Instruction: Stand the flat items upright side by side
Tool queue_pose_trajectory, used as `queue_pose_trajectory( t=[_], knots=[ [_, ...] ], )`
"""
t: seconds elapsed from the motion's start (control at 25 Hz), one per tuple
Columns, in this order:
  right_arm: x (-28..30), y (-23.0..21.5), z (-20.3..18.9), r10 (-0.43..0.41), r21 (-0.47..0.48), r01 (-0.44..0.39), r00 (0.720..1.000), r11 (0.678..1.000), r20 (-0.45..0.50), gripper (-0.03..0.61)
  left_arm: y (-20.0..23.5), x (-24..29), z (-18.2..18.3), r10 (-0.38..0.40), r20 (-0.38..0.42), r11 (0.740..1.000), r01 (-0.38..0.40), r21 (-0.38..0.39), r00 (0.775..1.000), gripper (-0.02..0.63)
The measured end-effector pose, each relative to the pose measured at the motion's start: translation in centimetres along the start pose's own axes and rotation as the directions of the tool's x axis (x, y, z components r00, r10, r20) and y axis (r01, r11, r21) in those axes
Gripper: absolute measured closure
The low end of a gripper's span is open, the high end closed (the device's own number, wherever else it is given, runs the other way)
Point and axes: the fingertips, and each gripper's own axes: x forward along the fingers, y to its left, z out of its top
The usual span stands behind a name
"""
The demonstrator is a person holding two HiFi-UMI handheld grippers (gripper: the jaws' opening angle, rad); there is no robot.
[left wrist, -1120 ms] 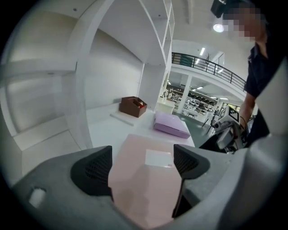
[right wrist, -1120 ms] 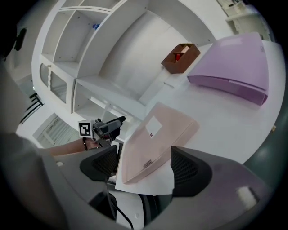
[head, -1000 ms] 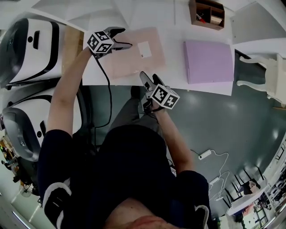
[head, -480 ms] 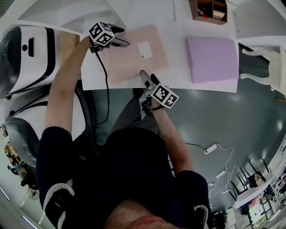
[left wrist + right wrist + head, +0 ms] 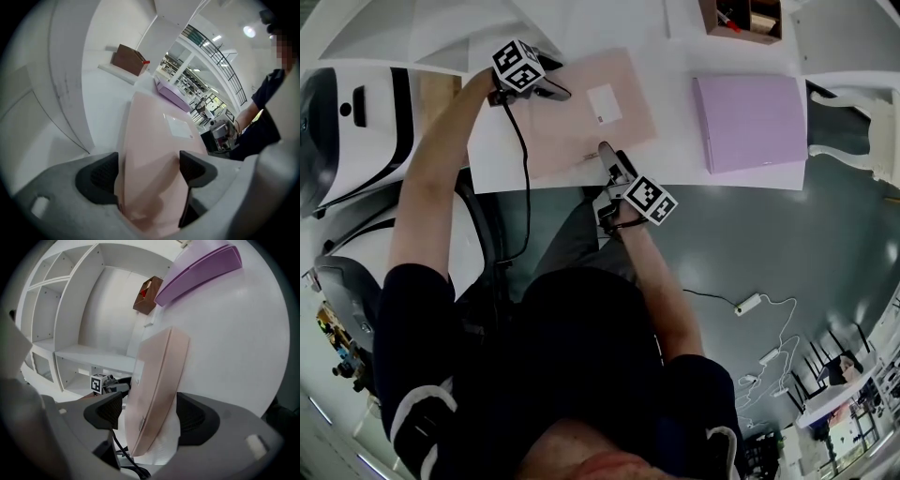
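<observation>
White table (image 5: 675, 103) by grey floor (image 5: 787, 253) bears pink box (image 5: 572, 117), purple box (image 5: 752, 122).

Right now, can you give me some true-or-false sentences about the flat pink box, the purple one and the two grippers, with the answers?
1. The flat pink box sits between the left gripper's jaws. True.
2. The flat purple box stands upright. False: it lies flat on the white table.
3. The right gripper has the pink box's edge between its jaws. True.
4. The purple box touches the pink box. False: bare table separates them.
</observation>
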Motion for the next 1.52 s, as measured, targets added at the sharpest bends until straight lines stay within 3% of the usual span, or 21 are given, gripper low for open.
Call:
queue_pose_trajectory(
  t=[0.52,0.84,1.08,1.52],
  knots=[
    [0.4,0.0,0.8,0.005,0.048,-0.008,0.998,0.999,0.067,0.245,-0.4,0.6,-0.3,-0.051,-0.044,0.999,0.051,0.008,0.998,0.202],
    [0.4,-0.9,1.1,-0.027,0.082,0.023,0.999,0.996,0.047,0.314,-0.4,0.5,-0.4,-0.048,-0.023,0.999,0.048,0.009,0.999,0.22],
    [1.1,-1.4,1.5,-0.064,0.041,0.065,0.998,0.997,-0.016,0.358,-0.9,0.2,-0.2,-0.05,0.032,0.999,0.05,0.01,0.998,0.242],
    [0.7,-0.9,1.8,0.039,0.01,-0.039,0.998,0.999,-0.05,0.383,-1.0,-0.3,-0.3,-0.043,0.096,0.999,0.044,0.0,0.994,0.253]
  ],
)
